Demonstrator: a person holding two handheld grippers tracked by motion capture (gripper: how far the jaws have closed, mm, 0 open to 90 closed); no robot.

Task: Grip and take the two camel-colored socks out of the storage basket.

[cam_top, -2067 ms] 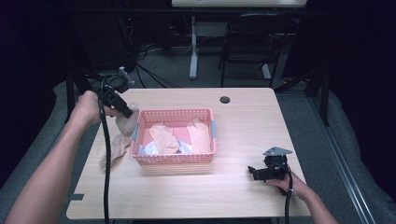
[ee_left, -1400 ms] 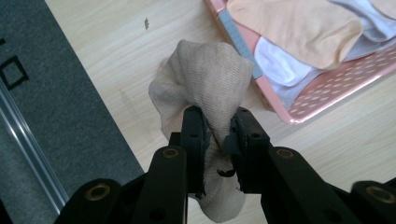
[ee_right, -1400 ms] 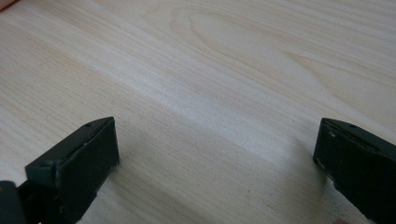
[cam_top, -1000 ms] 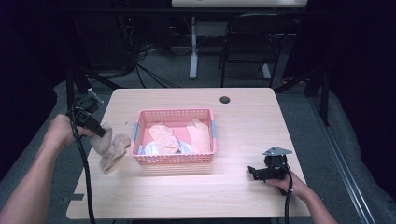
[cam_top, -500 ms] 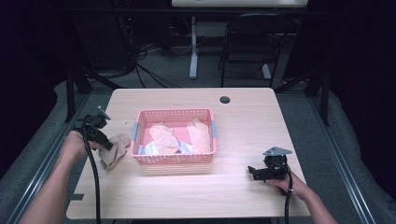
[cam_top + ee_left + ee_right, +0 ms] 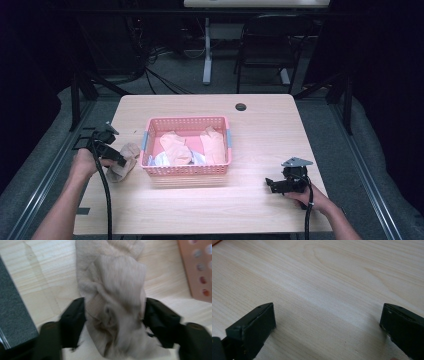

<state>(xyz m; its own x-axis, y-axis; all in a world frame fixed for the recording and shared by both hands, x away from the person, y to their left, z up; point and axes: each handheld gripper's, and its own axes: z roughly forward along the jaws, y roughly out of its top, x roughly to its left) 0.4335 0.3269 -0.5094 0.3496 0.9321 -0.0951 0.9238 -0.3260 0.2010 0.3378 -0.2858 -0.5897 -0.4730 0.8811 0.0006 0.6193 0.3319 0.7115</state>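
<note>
L gripper (image 6: 116, 159) at frame left, jaws just been opening, spread w/ beige sock (image 6: 123, 167) between them on bench (image 6: 260, 125), beside pink basket (image 6: 186, 171). R gripper (image 6: 272, 184) lower right, jaws spread, empty.

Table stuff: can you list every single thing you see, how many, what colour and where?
Sock: one, beige, crumpled on the table left of the basket, between the left tongs' jaws.
Basket: one, pink, middle of the table.
Clothes: a few pieces, peach, with something pale blue-white, inside the basket.
Table: one, light wood.
Hole: one, dark, near the table's far edge.
Chair: one, dark, behind the table.
Left tongs: black, jaws have just been opening around the sock.
Right tongs: black, open, resting low over bare wood at the near right.
</note>
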